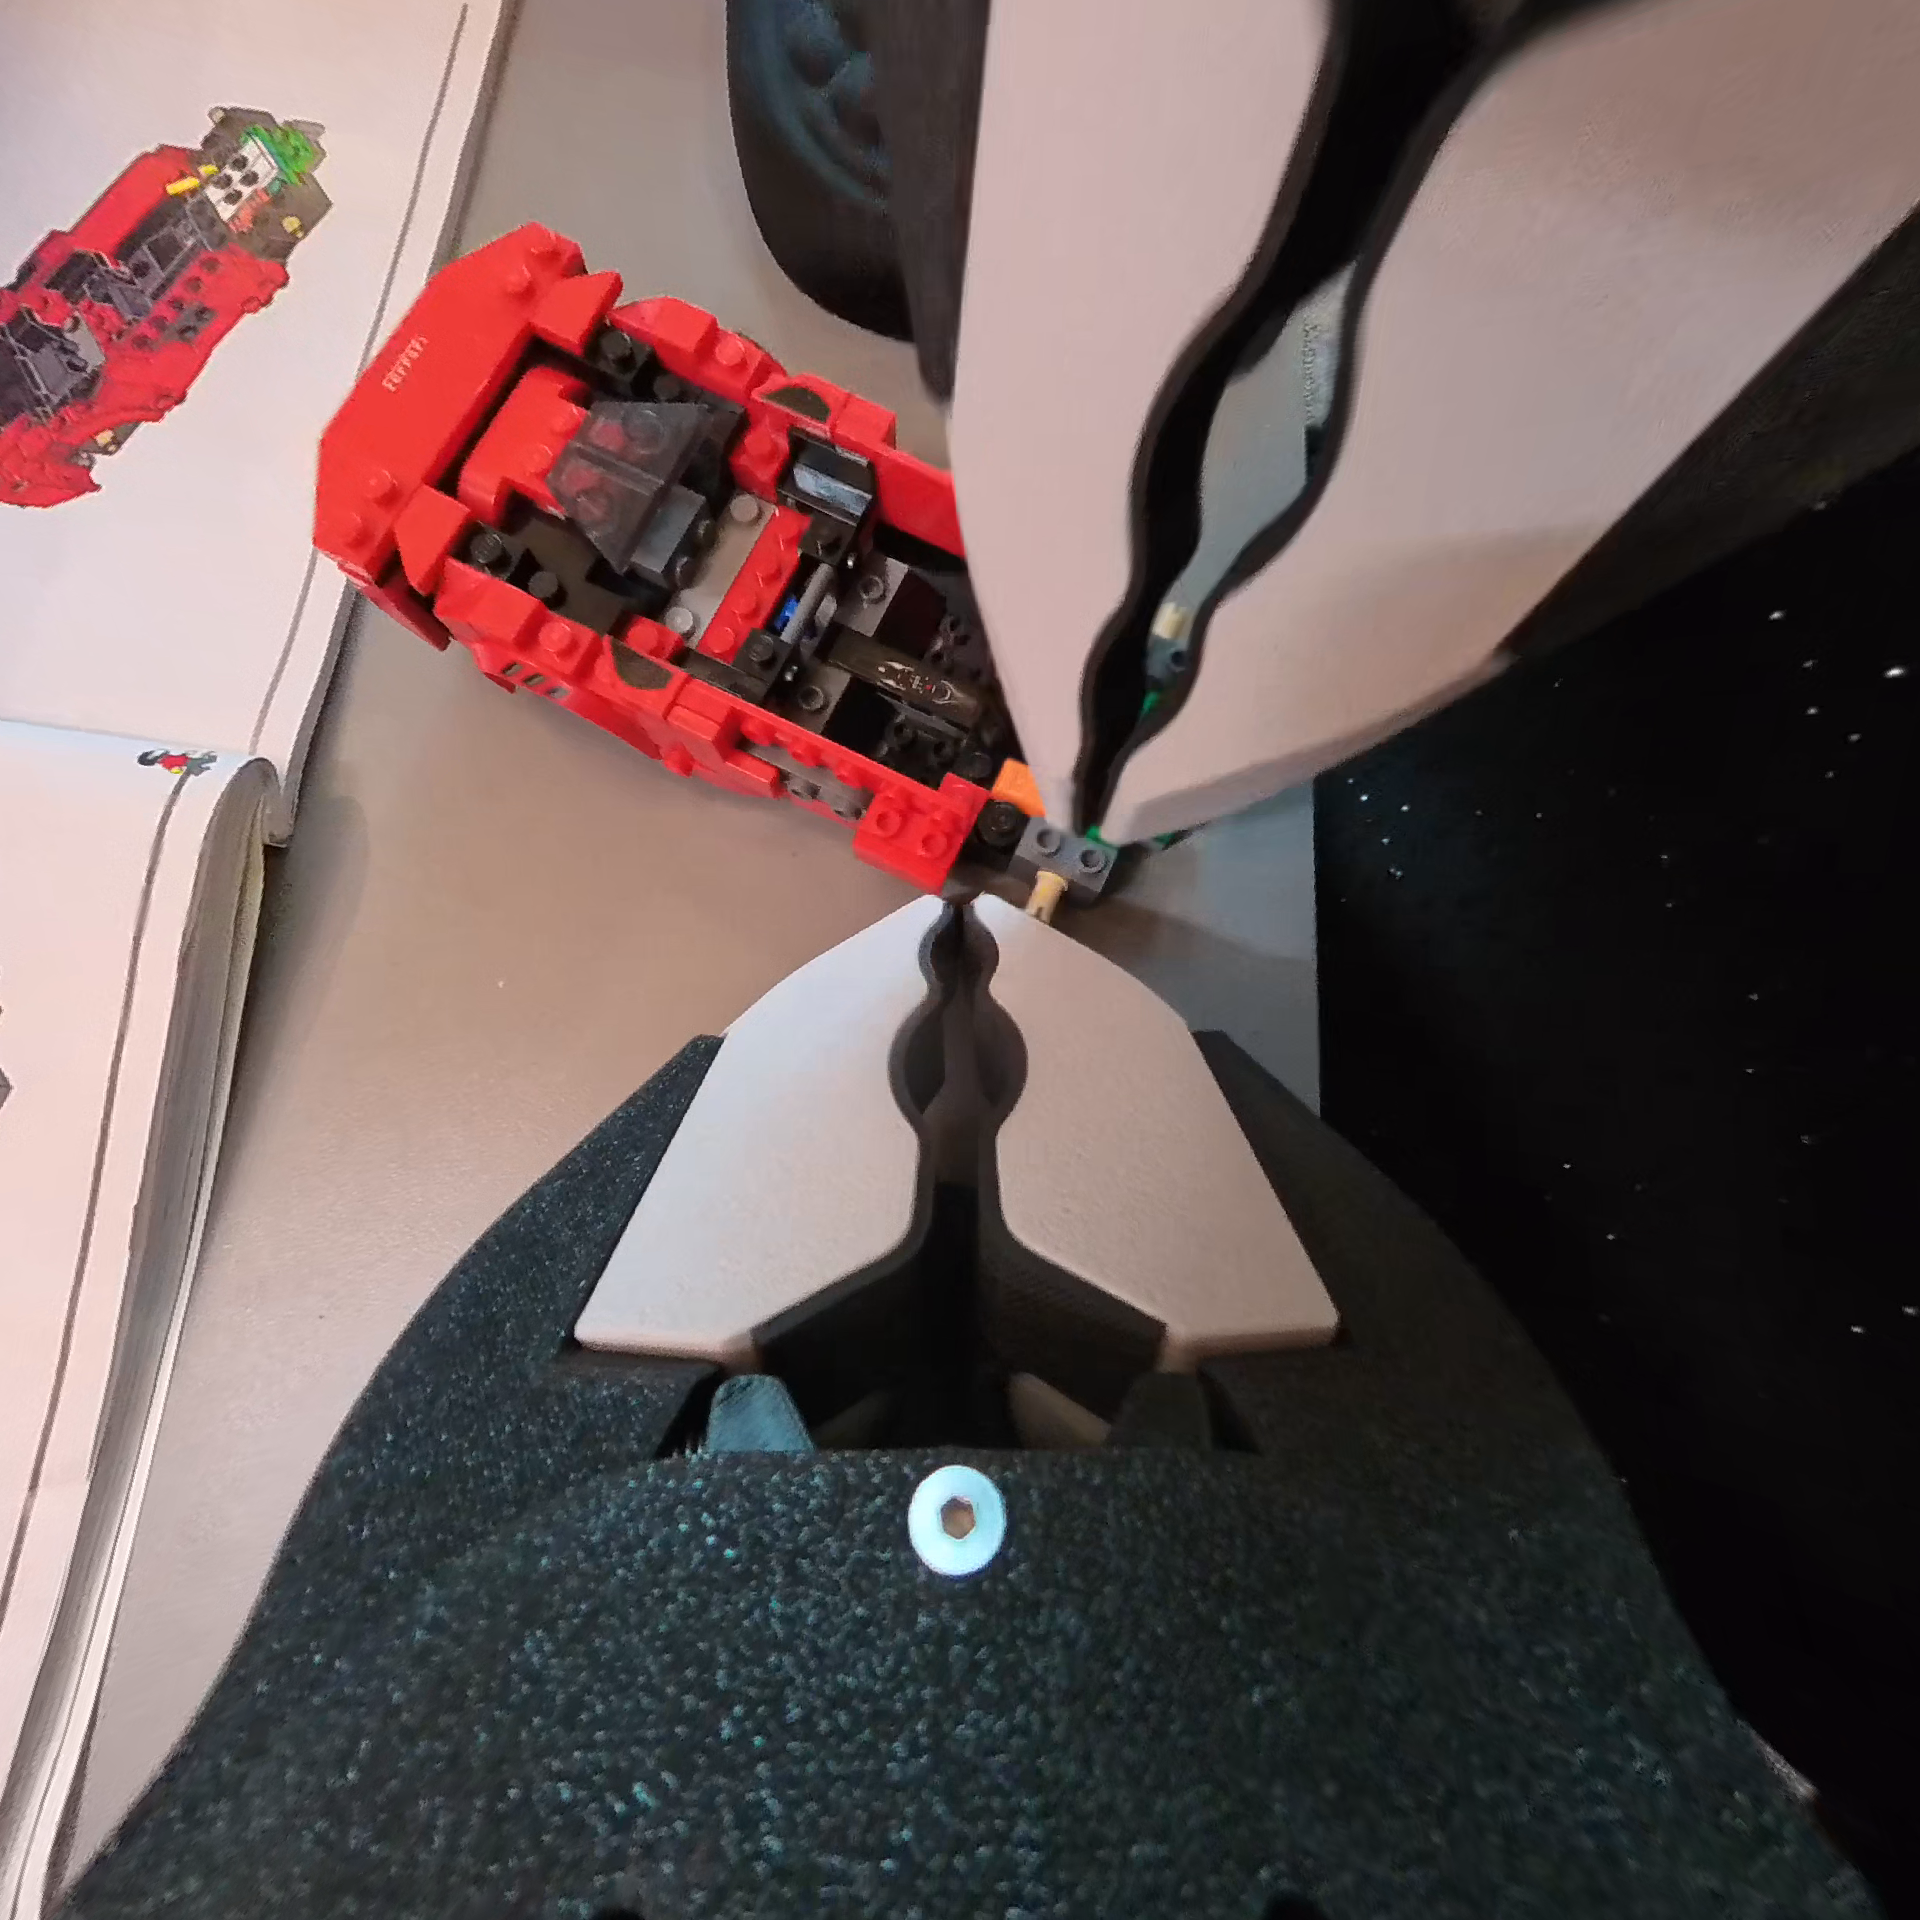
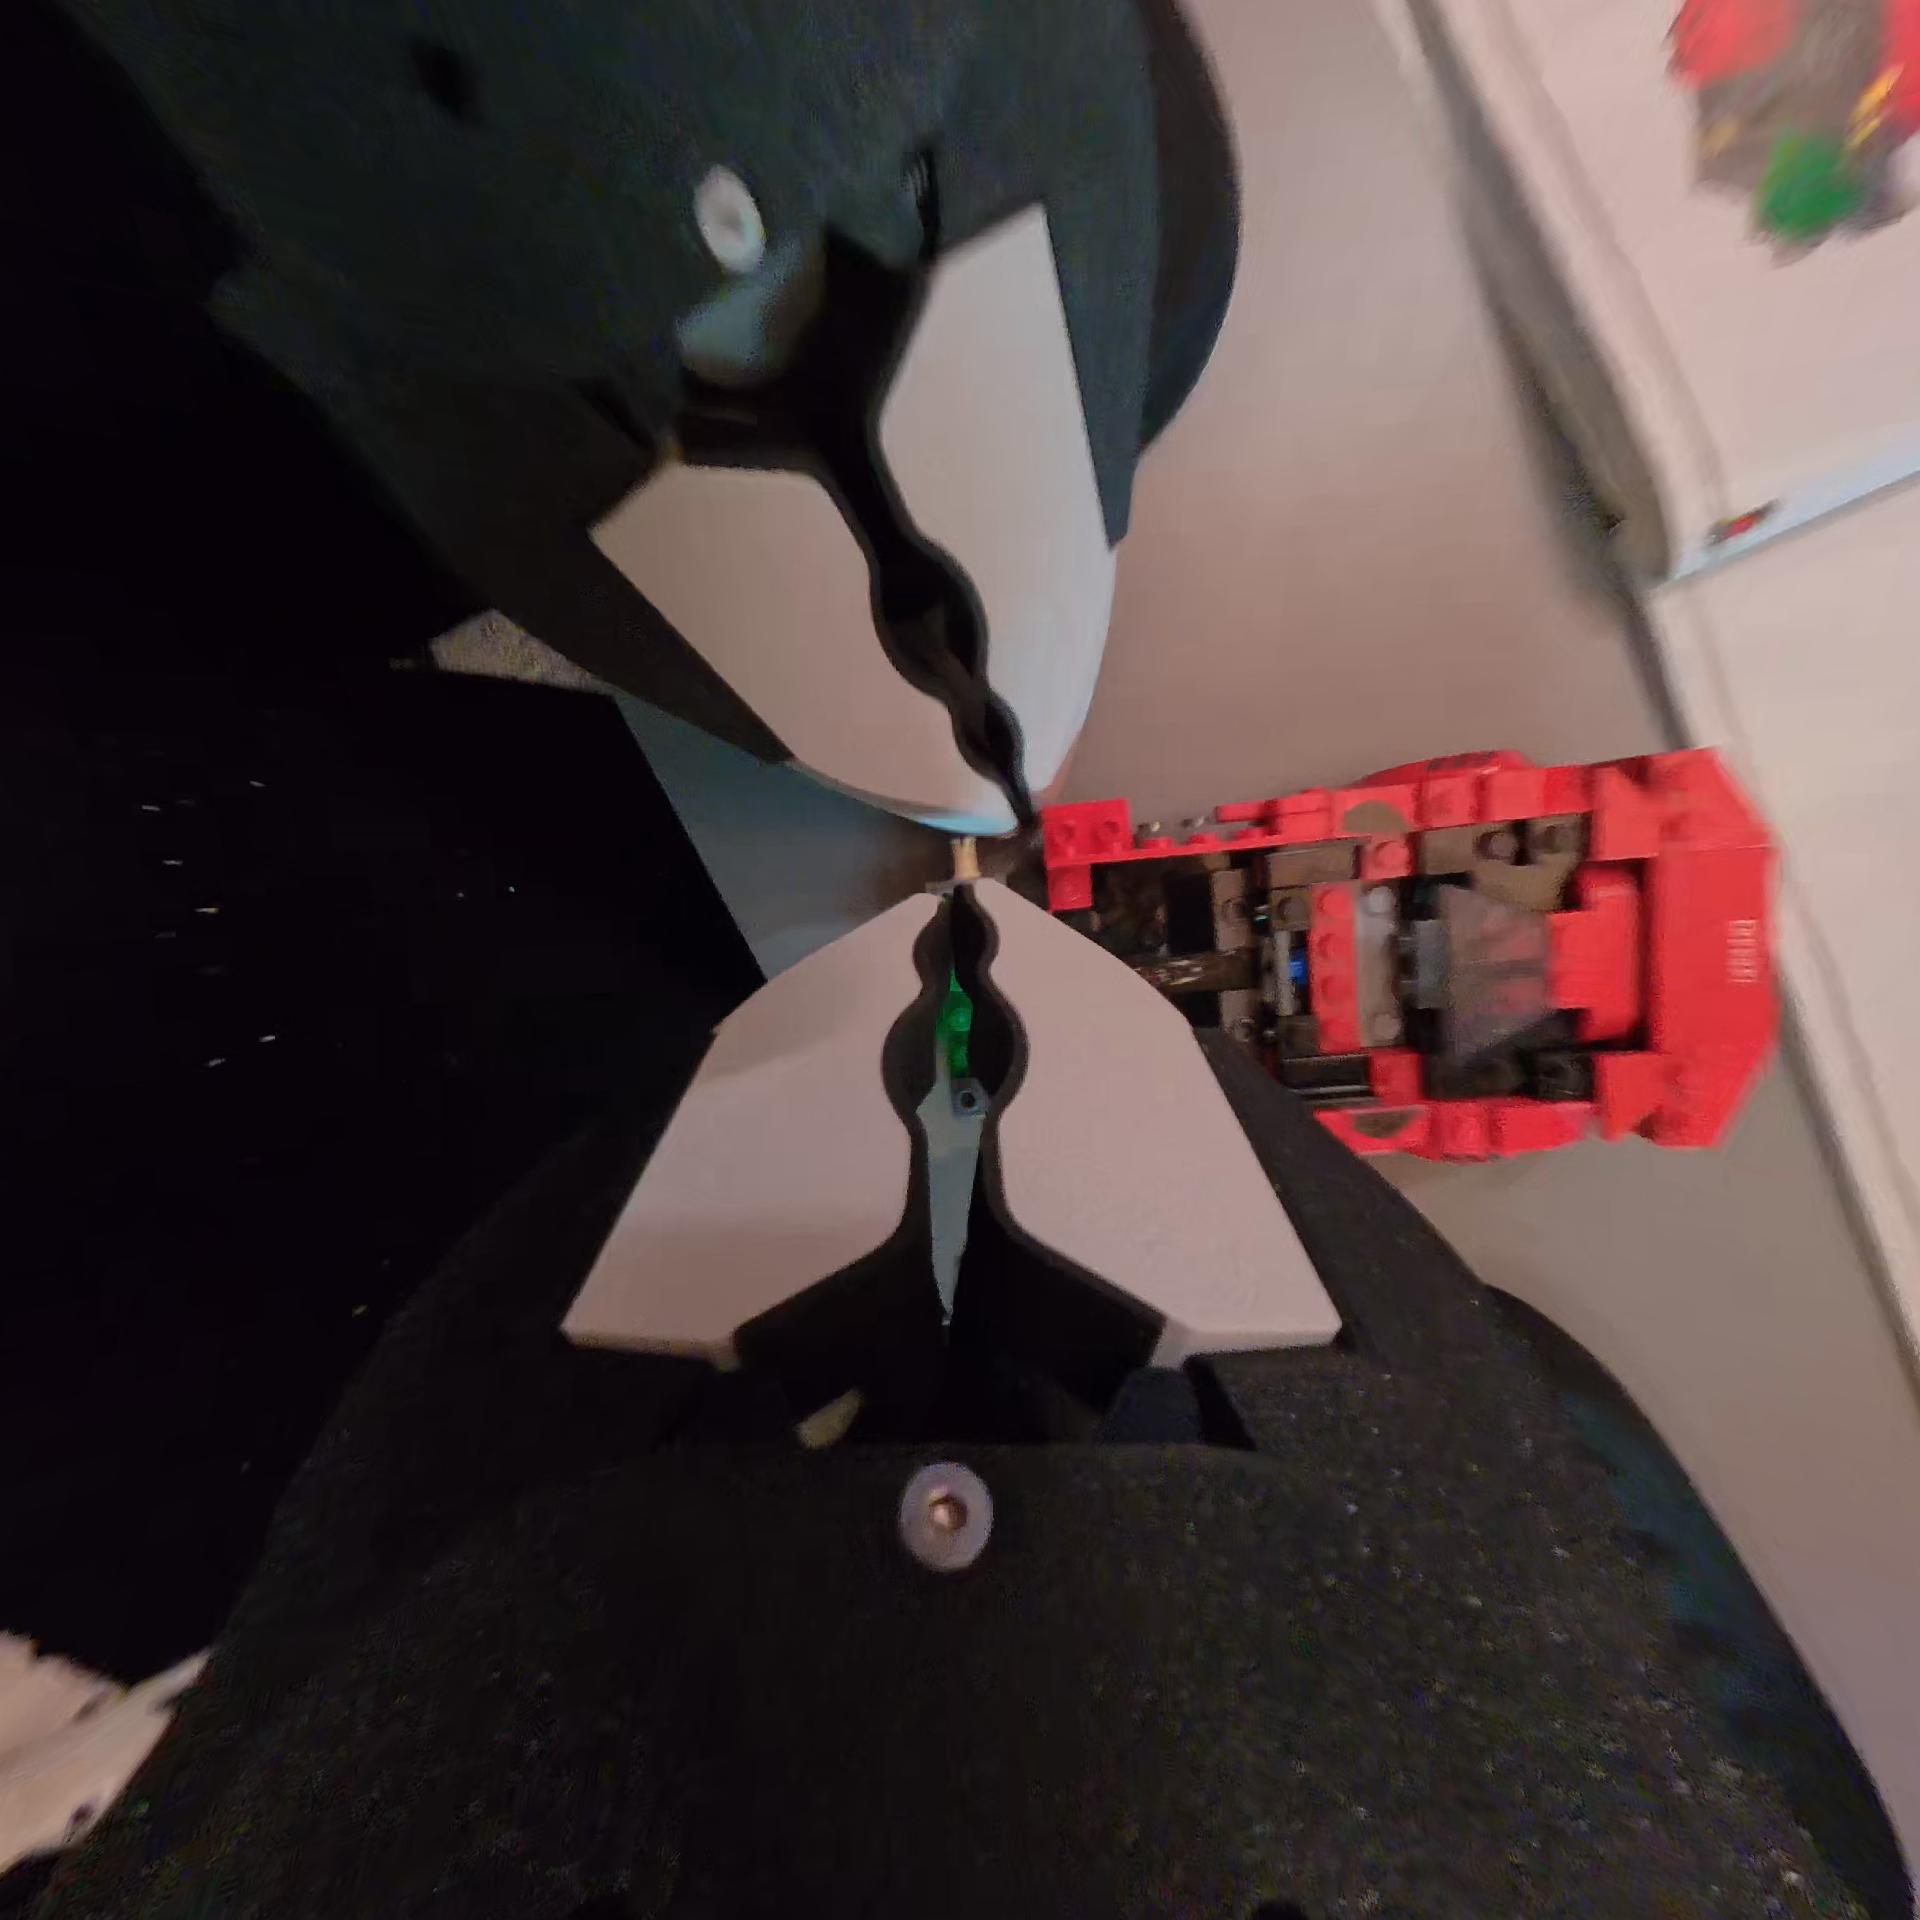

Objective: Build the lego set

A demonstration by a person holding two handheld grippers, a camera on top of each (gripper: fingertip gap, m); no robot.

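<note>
A partly built red lego car (image 1: 623, 540) lies on the grey table, its open end toward both grippers. My left gripper (image 1: 961, 912) is shut, its tips pinching a thin black edge at the car's near end. My right gripper (image 1: 1091, 826) comes in from above, shut on a small grey and green piece (image 2: 958, 1049) that sits against the same end of the car. A dark grey two-stud brick (image 1: 1070, 857) and a tan pin (image 1: 1044, 894) show between the two tips. In the right wrist view the car (image 2: 1455, 956) is to the right of my right gripper (image 2: 956, 902), with the left gripper (image 2: 1023, 821) above.
An open instruction booklet (image 1: 156, 468) lies left of the car and also shows in the right wrist view (image 2: 1766, 416). A dark round object (image 1: 821, 156) stands behind the car. The table edge (image 1: 1314, 987) runs just right of the grippers, with a dark speckled floor beyond.
</note>
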